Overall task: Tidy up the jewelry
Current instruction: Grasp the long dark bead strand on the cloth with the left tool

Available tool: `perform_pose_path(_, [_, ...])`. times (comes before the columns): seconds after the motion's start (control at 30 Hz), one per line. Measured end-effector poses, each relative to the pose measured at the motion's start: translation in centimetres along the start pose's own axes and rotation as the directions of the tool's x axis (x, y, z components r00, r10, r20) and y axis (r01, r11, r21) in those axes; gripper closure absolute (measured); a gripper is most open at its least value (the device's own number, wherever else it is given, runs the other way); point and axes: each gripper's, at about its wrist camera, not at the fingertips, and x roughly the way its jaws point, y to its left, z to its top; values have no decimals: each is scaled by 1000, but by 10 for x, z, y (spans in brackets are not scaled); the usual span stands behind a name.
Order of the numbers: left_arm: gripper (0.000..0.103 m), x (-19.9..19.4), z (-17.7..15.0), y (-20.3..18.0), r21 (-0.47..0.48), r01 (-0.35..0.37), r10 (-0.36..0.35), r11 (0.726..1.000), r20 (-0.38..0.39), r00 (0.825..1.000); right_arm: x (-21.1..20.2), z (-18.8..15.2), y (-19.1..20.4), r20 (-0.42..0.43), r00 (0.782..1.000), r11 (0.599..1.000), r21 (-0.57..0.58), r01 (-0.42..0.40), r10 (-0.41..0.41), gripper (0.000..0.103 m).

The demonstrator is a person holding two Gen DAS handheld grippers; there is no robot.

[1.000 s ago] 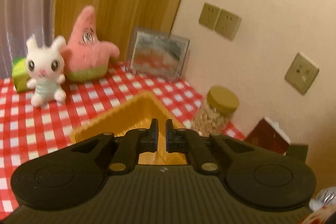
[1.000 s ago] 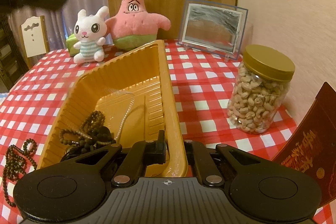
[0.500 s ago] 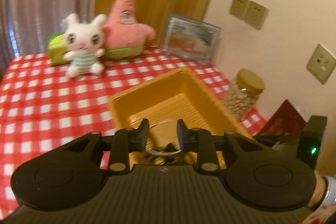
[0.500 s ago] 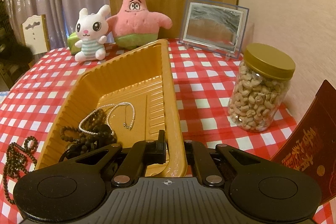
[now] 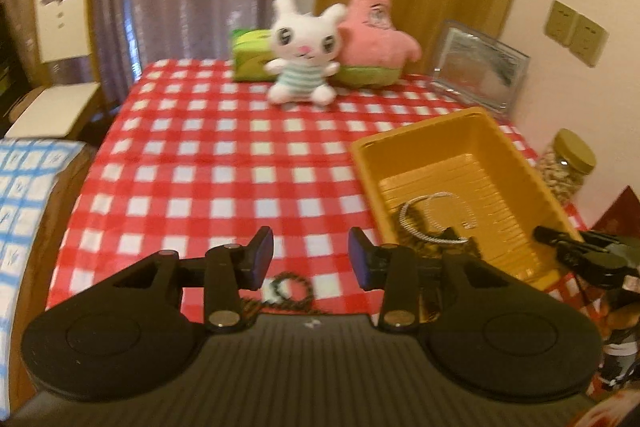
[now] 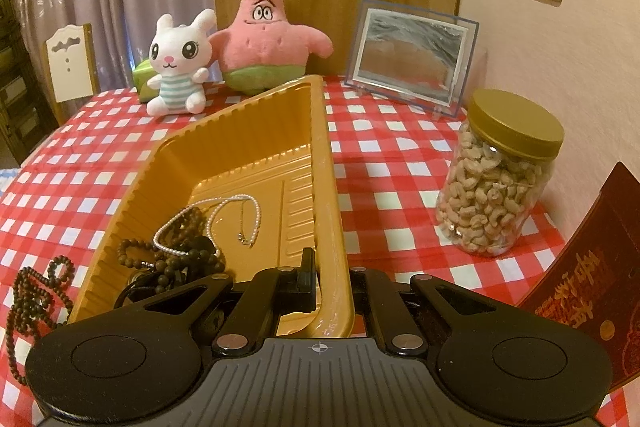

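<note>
A yellow plastic tray (image 6: 240,131) lies on the red-checked tablecloth. In it are a white pearl necklace (image 6: 224,211) and a heap of dark bead strings (image 6: 172,255). My right gripper (image 6: 334,279) is shut on the tray's near right rim. Another dark bead string (image 6: 32,287) lies on the cloth left of the tray. In the left wrist view my left gripper (image 5: 310,251) hovers over the cloth left of the tray (image 5: 460,147), its jaws opening with nothing between them. Just below them lies a dark bead string (image 5: 288,287), partly hidden by the gripper body.
A white rabbit plush (image 6: 180,67), a pink star plush (image 6: 268,35) and a green box (image 5: 252,55) stand at the back. A picture frame (image 6: 412,63), a cashew jar (image 6: 500,179) and a red booklet (image 6: 592,299) stand by the wall. A chair (image 5: 60,39) stands off the table's left.
My left gripper swung from over the tray to the cloth on its left, and its jaws opened. The pearl necklace came to rest in the tray. The right gripper kept still.
</note>
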Motion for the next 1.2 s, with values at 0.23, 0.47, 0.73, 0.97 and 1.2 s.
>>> perform_pose_path(0.23, [62,-4,-26,22,-62,-71,69,995,-45,997,-1,-1,1,0,1000,1000,-5,0,0,98])
perform_pose_path(0.47, [42,8,-62,35,-112,-110,96,988,-125,987,-3,-8,1,-12,1000,1000,-8,2,-2,98])
perform_pose_path(0.73, [35,51,-90,31,-155,-114,85,981,-185,979,-3,-10,0,-23,1000,1000,-12,5,-5,98])
perform_pose_path(0.97, [34,82,-85,21,-178,-151,120,972,-175,977,-2,-10,-1,-29,1000,1000,-10,2,-3,98])
perform_pose_path(1.2, [47,96,-87,-2,0,-228,226,974,-127,966,-1,-11,-2,-33,999,1000,-4,3,-3,98])
